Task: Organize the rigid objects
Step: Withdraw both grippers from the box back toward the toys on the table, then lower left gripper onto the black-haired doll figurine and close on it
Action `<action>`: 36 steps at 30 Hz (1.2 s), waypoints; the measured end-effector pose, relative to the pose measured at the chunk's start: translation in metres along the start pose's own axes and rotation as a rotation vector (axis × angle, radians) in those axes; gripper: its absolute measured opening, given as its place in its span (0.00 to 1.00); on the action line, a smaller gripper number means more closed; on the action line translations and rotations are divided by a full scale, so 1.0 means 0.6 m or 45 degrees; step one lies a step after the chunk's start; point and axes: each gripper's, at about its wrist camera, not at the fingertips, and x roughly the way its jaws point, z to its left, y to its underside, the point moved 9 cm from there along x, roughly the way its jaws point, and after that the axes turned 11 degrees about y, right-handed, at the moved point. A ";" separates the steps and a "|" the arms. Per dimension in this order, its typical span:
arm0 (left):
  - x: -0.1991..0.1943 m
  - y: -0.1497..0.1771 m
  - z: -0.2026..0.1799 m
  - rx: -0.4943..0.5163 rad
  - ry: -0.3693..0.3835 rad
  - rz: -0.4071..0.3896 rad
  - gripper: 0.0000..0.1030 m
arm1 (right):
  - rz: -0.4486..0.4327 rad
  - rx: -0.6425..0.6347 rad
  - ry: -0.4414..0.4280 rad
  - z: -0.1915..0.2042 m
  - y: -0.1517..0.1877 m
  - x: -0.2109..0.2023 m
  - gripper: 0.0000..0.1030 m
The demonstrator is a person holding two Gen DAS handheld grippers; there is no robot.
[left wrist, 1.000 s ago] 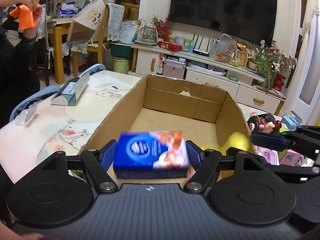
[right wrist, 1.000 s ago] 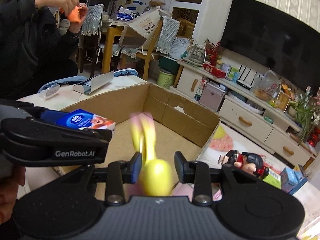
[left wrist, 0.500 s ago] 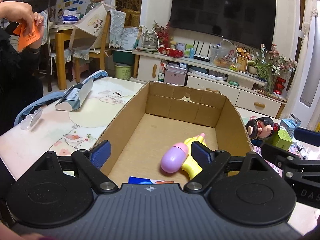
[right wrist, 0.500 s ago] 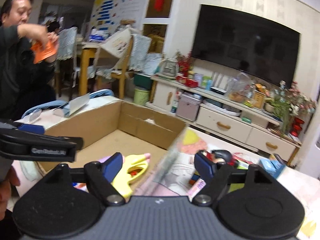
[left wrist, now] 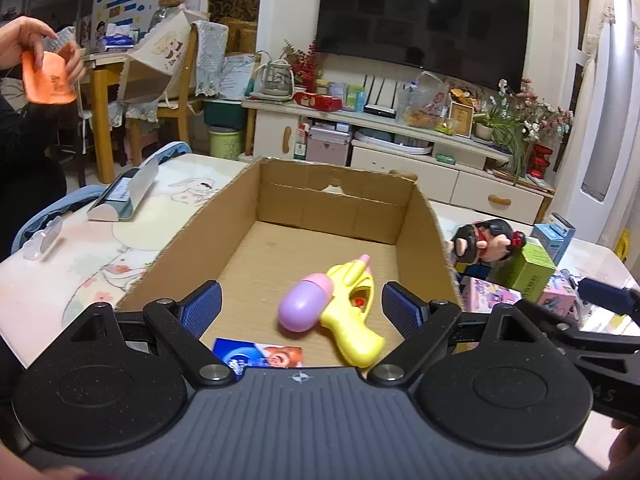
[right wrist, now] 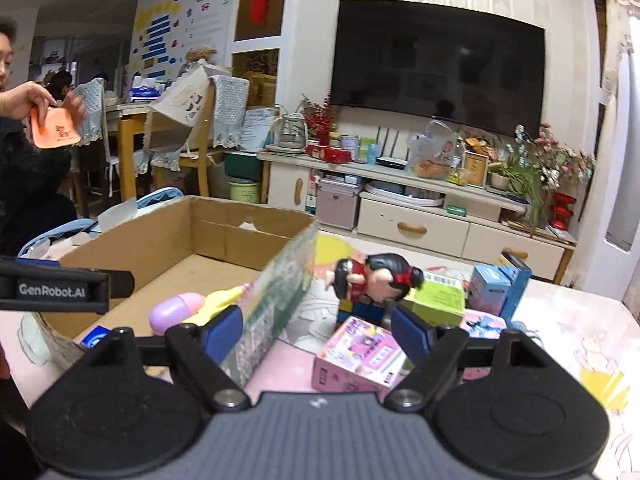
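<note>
Both held things have left the grippers since a second ago: the blue box and the yellow water pistol now lie in the cardboard box. The left gripper (left wrist: 301, 309) is spread wide with nothing between its blue pads, poised over the near end of the cardboard box (left wrist: 424, 216). The right gripper (right wrist: 316, 330) is likewise spread wide and empty, outside that box, over the things heaped beside its right wall.

Two things lie in the cardboard box. One blue box (left wrist: 256, 354) lies flat at the near wall, partly hidden by the left gripper's body. One yellow water pistol (left wrist: 352, 312) with a purple-and-pink tank lies on its side just to the right of it, muzzle toward the far wall.

On the bench (right wrist: 560, 320), outside the cardboard box's right wall, one doll (right wrist: 376, 280) with black hair stands bent over. Near it lie one pink carton (right wrist: 360, 356), closest to the right gripper, one green carton (right wrist: 438, 296) and two light-blue cartons (right wrist: 490, 288), side by side, farthest from the wall. Off the cardboard box's left wall, one silvery case (left wrist: 120, 196) rests on the bench.
</note>
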 end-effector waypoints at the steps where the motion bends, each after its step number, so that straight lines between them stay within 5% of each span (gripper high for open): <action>1: 0.000 0.000 -0.003 0.004 0.007 0.000 1.00 | 0.008 0.011 0.002 -0.003 0.003 0.000 0.79; 18: 0.038 -0.031 -0.088 0.155 0.225 -0.220 1.00 | 0.079 0.182 0.176 -0.125 0.059 0.020 0.92; 31: 0.072 -0.039 -0.068 0.293 0.020 -0.310 1.00 | 0.164 0.316 0.297 -0.225 0.099 0.055 0.95; 36: 0.079 -0.042 -0.067 0.256 0.022 -0.274 1.00 | 0.171 0.327 0.338 -0.252 0.102 0.069 0.96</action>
